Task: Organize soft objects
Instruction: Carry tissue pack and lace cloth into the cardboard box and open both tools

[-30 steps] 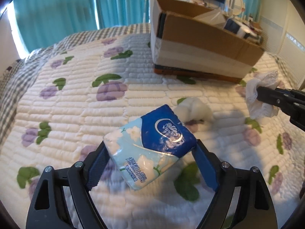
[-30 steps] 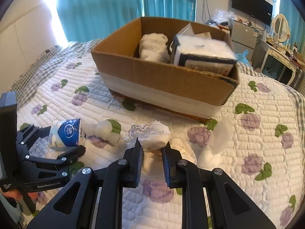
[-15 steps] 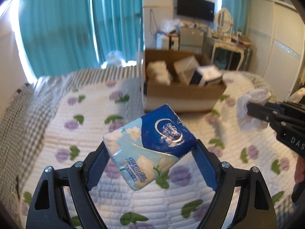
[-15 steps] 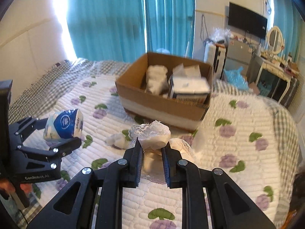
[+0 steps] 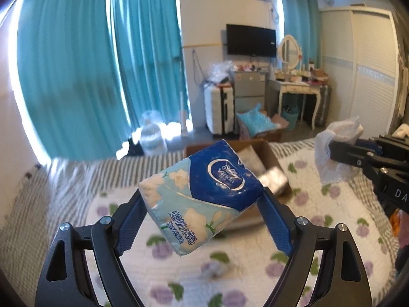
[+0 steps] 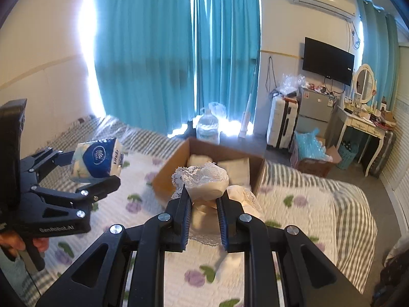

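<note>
My left gripper [image 5: 202, 202] is shut on a blue and white tissue pack [image 5: 202, 194] and holds it high above the bed; it also shows in the right wrist view [image 6: 95, 160]. My right gripper [image 6: 203, 194] is shut on a cream lace-trimmed cloth [image 6: 204, 181], also raised, which appears at the right of the left wrist view [image 5: 332, 148]. An open cardboard box [image 6: 168, 174] with soft white items inside sits on the bed beyond both grippers, partly hidden behind the pack in the left wrist view [image 5: 271, 153].
The bed has a white quilt with purple flowers [image 6: 301, 212] and a grey striped border. A small white soft item [image 5: 214, 268] lies on the quilt. Teal curtains, a water jug [image 6: 208, 128], a suitcase, fridge and dressing table stand beyond the bed.
Both grippers have risen well above the bed with their loads, and the views have tilted up so the room shows. The box now looks lower and farther.
</note>
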Tool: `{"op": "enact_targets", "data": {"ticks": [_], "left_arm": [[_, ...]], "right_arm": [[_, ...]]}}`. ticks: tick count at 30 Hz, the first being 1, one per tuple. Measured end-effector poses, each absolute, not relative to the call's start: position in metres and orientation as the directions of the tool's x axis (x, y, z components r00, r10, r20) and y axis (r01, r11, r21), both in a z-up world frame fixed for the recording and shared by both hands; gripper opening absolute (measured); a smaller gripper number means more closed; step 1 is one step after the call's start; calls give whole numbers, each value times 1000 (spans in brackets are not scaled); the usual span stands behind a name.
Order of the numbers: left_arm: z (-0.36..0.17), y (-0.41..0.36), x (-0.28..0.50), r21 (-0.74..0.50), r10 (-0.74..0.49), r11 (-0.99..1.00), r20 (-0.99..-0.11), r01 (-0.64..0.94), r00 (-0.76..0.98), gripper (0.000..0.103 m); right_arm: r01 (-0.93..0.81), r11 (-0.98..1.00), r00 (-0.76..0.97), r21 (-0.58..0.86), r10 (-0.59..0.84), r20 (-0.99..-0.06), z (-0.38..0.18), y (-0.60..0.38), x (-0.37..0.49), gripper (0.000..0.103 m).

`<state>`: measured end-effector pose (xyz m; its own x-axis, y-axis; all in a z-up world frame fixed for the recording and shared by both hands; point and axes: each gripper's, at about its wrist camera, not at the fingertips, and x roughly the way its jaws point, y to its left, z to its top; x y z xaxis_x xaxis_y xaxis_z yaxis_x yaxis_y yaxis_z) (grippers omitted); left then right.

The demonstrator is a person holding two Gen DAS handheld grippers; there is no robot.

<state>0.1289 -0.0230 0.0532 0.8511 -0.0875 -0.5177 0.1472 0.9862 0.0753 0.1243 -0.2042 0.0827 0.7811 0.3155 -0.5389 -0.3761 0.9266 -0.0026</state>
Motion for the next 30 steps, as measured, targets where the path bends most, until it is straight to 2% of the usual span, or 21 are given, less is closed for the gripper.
{"op": "enact_targets", "data": {"ticks": [4, 9, 15, 19, 26, 27, 28, 29, 30], "left_arm": [[51, -33, 167, 103, -94, 980, -501, 168, 860, 85], [24, -43, 223, 83, -111, 979, -540, 184, 834, 85], [-10, -52, 268, 76, -112, 979, -579, 190, 807, 85], [-27, -58, 281, 79, -121, 975, -594, 208, 795, 85], [-40, -59, 291, 58, -144, 973, -602, 223, 785, 87], [-39, -60, 290, 59, -145, 973, -597, 223, 789, 87], [-38, -60, 289, 55, -151, 973, -592, 226, 791, 88], [-36, -59, 288, 53, -150, 973, -590, 223, 793, 91], [-33, -58, 287, 54, -145, 975, -588, 217, 796, 93]], "right_arm": [[-374, 927, 787, -17, 307, -535, 93, -203, 161, 18], [-361, 933, 776, -6, 297, -556, 89, -202, 222, 18], [-354, 935, 742, 0, 281, -608, 53, -199, 286, 18], [-352, 936, 718, 9, 276, -640, 20, -195, 318, 18], [-339, 940, 699, 47, 285, -656, -4, -199, 351, 18], [-337, 940, 704, 50, 287, -650, -4, -199, 353, 19], [-335, 941, 706, 51, 287, -648, -4, -198, 353, 26], [-329, 943, 708, 50, 282, -648, -3, -197, 354, 39], [-321, 946, 709, 50, 275, -649, -3, -197, 354, 47]]}}
